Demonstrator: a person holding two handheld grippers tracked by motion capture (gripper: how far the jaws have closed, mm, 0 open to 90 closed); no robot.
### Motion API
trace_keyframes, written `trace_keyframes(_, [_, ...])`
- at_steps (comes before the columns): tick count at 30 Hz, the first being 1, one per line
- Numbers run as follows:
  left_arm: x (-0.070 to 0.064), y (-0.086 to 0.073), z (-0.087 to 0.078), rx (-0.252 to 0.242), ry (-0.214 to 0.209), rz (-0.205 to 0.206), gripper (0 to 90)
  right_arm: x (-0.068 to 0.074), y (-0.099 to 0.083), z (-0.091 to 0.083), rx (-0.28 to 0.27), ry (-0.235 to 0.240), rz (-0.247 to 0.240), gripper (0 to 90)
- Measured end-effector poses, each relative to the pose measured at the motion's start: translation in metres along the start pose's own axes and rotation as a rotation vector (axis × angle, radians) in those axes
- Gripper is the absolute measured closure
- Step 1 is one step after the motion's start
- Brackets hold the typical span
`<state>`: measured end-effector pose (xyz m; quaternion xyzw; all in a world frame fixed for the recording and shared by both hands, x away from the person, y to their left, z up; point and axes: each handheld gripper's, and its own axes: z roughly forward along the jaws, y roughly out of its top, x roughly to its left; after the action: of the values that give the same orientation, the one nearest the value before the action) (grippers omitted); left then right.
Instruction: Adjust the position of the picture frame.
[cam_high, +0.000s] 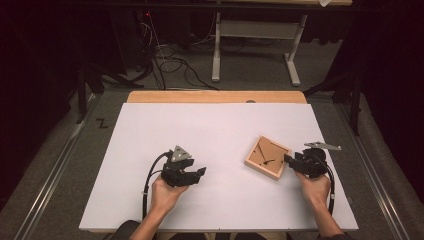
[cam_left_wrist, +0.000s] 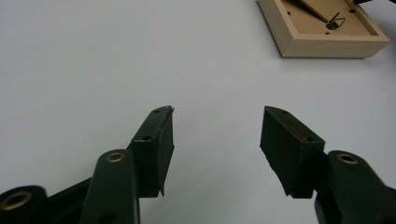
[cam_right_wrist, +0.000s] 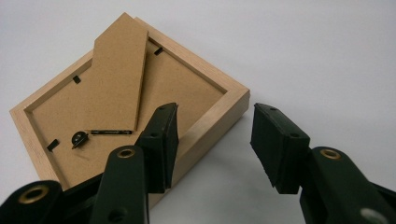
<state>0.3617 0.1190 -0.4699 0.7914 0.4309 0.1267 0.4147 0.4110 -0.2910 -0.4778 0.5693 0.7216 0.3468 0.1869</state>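
Picture frame (cam_high: 268, 157), wooden and lying face down with its brown backing and stand flap up, rests on the right half of the white bench (cam_high: 215, 130), turned corner-on to the person. Right claw (cam_right_wrist: 212, 140) is spread, one jaw over the frame's near edge, the other over bare bench beside its corner. Left claw (cam_left_wrist: 215, 140) is spread too, over bare bench, well apart from the frame (cam_left_wrist: 322, 28).

White surface (cam_high: 210, 130) over a wooden board edge (cam_high: 215, 96) at the far side. Beyond, grey floor (cam_high: 250, 70) with tangled black cables (cam_high: 172, 62) and a white table frame (cam_high: 257, 35). Black "Z" mark (cam_high: 102, 123) on the floor, left of the surface.
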Motion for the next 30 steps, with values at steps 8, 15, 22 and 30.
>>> trace_keyframes(8, [-0.011, 0.017, 0.019, 0.01, -0.001, 0.031, 45.1, 0.002, 0.0, 0.004, 0.018, 0.04, -0.015, 62.0])
trace_keyframes(15, [-0.022, 0.03, 0.033, 0.019, -0.019, 0.043, 44.9, 0.002, 0.0, 0.004, 0.023, 0.05, -0.009, 62.4])
trace_keyframes(22, [-0.031, 0.038, 0.05, 0.019, -0.039, 0.041, 45.7, 0.001, 0.0, 0.006, 0.035, 0.056, 0.005, 59.3])
trace_keyframes(30, [-0.042, 0.044, 0.068, 0.036, -0.05, 0.06, 45.7, -0.001, 0.0, 0.006, 0.04, 0.072, 0.031, 58.8])
